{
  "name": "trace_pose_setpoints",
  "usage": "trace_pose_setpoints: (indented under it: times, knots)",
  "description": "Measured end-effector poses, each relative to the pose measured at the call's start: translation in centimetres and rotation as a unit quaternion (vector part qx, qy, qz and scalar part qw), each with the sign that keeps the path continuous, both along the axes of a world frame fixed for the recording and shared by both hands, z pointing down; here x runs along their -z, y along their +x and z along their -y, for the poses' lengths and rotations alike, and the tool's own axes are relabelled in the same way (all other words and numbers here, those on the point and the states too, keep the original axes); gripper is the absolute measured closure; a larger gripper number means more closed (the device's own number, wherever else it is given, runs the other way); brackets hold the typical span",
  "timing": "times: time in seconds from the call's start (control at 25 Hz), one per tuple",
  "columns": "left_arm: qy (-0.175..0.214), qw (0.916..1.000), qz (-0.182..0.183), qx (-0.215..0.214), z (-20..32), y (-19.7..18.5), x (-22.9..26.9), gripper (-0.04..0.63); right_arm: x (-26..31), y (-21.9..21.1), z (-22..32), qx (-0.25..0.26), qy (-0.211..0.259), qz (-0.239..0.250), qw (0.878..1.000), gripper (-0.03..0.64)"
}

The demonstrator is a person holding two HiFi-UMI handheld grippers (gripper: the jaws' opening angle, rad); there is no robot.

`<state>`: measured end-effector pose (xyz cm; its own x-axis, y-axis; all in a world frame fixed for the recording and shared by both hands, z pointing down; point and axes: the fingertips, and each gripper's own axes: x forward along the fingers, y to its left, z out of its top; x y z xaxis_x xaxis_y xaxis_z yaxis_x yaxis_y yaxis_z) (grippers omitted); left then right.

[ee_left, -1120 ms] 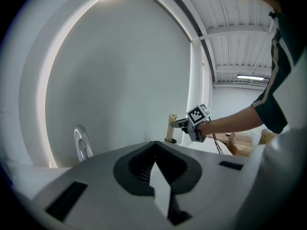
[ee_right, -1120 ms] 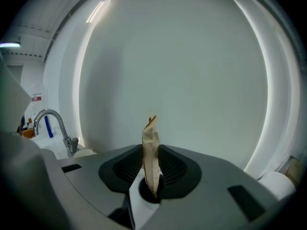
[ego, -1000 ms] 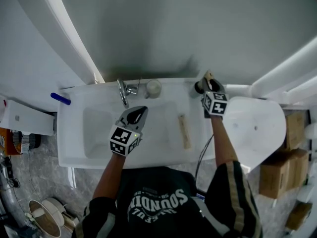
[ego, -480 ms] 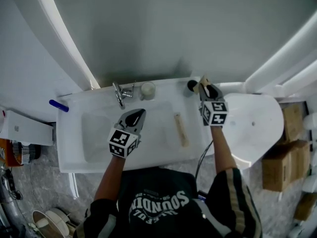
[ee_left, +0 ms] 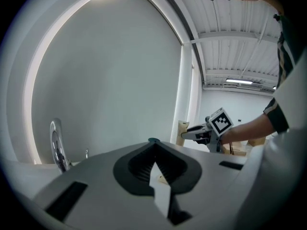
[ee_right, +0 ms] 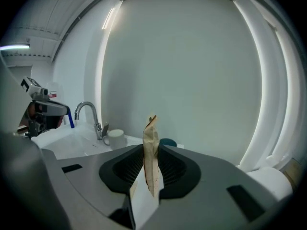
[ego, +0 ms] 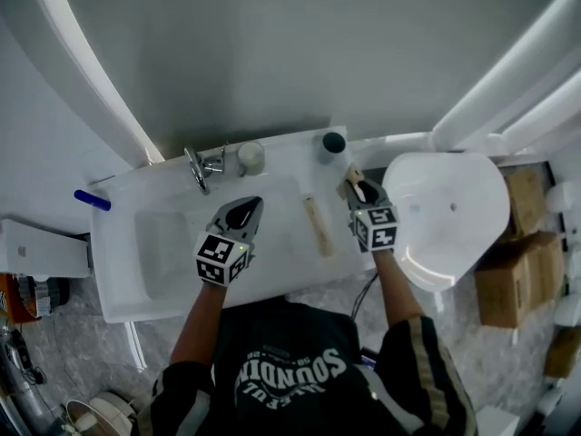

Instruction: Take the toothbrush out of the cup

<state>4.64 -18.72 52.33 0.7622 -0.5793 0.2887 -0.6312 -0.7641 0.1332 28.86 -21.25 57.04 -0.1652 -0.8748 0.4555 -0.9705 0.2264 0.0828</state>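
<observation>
The toothbrush, in a beige paper wrap, stands upright between the fingers of my right gripper. It is clear of the dark cup at the basin's back rim, and hangs over the sink's right ledge. The right gripper view shows the pads pressing the wrapped toothbrush as the jaws are closing, with the cup behind. My left gripper hovers over the basin, shut and empty. The left gripper view shows the right gripper and the toothbrush off to the right.
A faucet and a white mug stand at the back of the white sink. A second beige wrapped stick lies on the sink's right side. A white oval lid and cardboard boxes are to the right.
My right gripper has drawn back from the dark cup toward the person, carrying the toothbrush out of it. The left gripper has shifted a little over the basin.
</observation>
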Motion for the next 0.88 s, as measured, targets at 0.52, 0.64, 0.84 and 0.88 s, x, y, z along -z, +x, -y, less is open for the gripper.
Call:
trace_pose_setpoints:
  times: [0.52,0.64,0.84,0.88]
  knots:
    - [-0.011,0.9999,0.004,-0.001,-0.8,0.2,-0.8,0.594,-7.0,0.1,-6.6,0.011,-0.112,0.003,0.994,0.532]
    - [-0.012,0.9999,0.004,0.007,-0.7,-0.4,-0.8,0.594,-8.0,0.0,-6.1,0.004,-0.128,0.016,0.992,0.532]
    - [-0.013,0.9996,0.006,0.025,-0.3,-1.8,-1.0,0.594,-9.4,0.3,-3.7,-0.004,-0.137,0.033,0.990,0.535]
    - [-0.013,0.9995,0.007,0.029,-0.2,-2.1,-1.0,0.594,-9.7,0.3,-3.1,-0.002,-0.138,0.032,0.990,0.537]
